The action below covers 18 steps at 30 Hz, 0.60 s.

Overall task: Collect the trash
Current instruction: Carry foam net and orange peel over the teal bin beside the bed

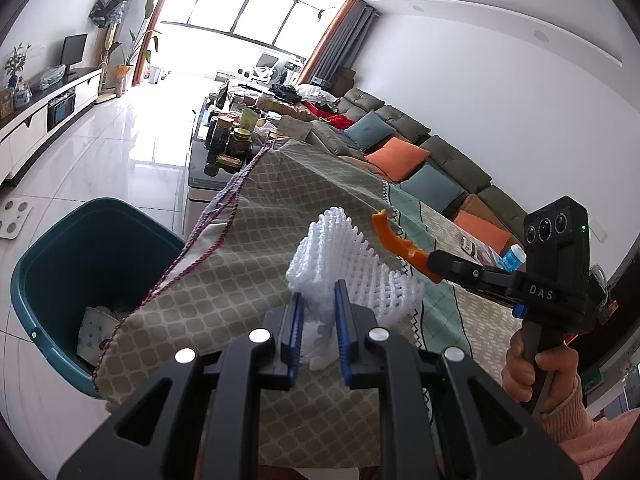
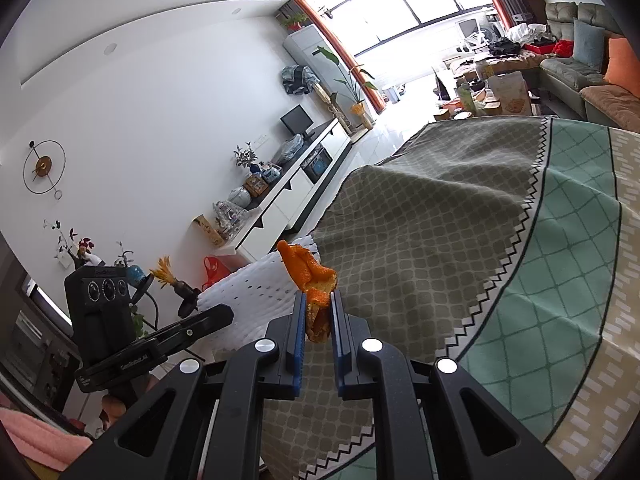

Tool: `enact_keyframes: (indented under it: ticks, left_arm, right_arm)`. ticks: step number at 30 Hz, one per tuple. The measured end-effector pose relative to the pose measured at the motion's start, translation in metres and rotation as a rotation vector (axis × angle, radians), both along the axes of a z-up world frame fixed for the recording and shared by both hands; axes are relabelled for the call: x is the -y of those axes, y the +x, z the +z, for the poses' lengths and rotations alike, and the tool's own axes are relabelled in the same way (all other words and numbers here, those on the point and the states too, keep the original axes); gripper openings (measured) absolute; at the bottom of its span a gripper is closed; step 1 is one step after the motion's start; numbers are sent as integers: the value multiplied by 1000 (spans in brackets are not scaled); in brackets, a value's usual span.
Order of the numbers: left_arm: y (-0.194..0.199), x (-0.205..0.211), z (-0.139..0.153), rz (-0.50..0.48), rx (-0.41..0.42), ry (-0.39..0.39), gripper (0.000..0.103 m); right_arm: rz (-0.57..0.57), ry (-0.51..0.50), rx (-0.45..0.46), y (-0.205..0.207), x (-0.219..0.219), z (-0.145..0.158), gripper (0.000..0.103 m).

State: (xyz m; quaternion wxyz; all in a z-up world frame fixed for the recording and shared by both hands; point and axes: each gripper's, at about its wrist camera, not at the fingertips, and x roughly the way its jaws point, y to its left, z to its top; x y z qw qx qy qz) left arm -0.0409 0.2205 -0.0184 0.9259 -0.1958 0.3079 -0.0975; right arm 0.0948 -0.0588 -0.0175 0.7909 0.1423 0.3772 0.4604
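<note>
My left gripper (image 1: 319,294) is shut on a white foam fruit net (image 1: 344,264) and holds it above the patterned tablecloth (image 1: 256,248). My right gripper (image 2: 319,298) is shut on a piece of orange peel (image 2: 308,270); in the left wrist view the right gripper (image 1: 434,270) holds the orange peel (image 1: 394,240) just right of the net. The foam net (image 2: 248,284) and the left gripper (image 2: 224,316) show at left in the right wrist view. A teal trash bin (image 1: 80,256) with paper inside stands on the floor, left of and below the table edge.
The tablecloth (image 2: 460,248) hangs over the table edge, partly over the bin. A small blue bottle (image 1: 513,258) and a booklet (image 1: 470,246) lie further right on the table. A cluttered coffee table (image 1: 236,132) and a sofa (image 1: 400,140) stand beyond.
</note>
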Motion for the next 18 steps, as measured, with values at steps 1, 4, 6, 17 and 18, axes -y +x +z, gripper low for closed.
enact_keyframes:
  ticks: [1, 4, 6, 17, 18]
  left_arm:
    - [-1, -1, 0, 2, 0, -1, 16]
    - [-3, -4, 1, 9, 1, -1, 16]
    - [-3, -5, 1, 14, 2, -1, 16]
    - [-11, -13, 4, 46, 1, 3, 16]
    - [-11, -13, 5, 49, 1, 4, 16]
  right_arm:
    - [4, 1, -1, 0, -1, 0, 12]
    - [13, 1, -1, 0, -3, 0, 12]
    - [18, 1, 1, 0, -5, 1, 12]
    - [51, 0, 9, -1, -15, 2, 12]
    - [55, -1, 10, -1, -16, 2, 12]
